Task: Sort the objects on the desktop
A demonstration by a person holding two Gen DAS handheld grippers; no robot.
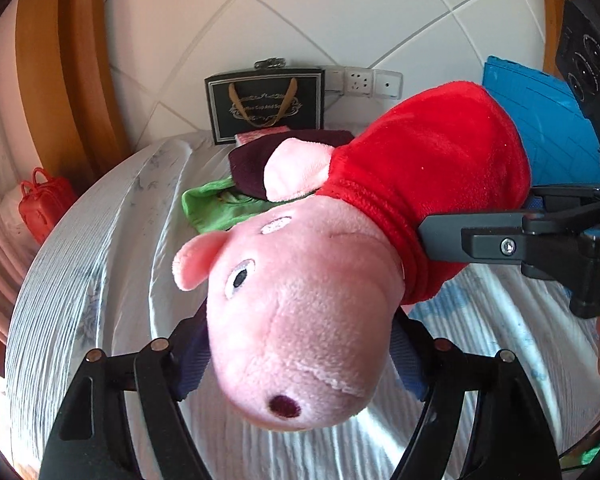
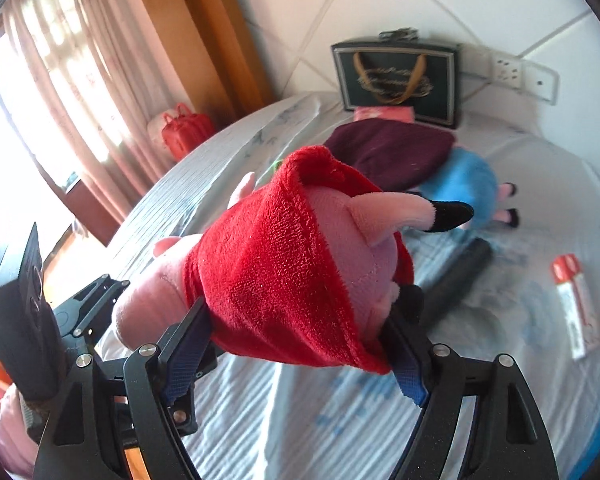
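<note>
A pink pig plush in a red dress [image 1: 300,280] hangs in the air above the table, held by both grippers. My left gripper [image 1: 296,356] is shut on the plush's head, the snout pointing at the camera. My right gripper [image 2: 296,344] is shut on the red dress [image 2: 276,280] at the plush's body; its finger shows at the right of the left wrist view [image 1: 480,240]. The plush's legs with black shoes [image 2: 448,212] stick out away from the right wrist camera.
The table has a white striped cloth [image 1: 100,280]. At the back lie a dark maroon cloth [image 2: 392,152], a green cloth [image 1: 216,204], a blue plush [image 2: 468,184] and a black gift bag [image 2: 396,80]. A black cylinder [image 2: 456,276], red-and-white boxes [image 2: 576,300], a blue basket [image 1: 540,128] and a red toy case [image 2: 184,132] lie around.
</note>
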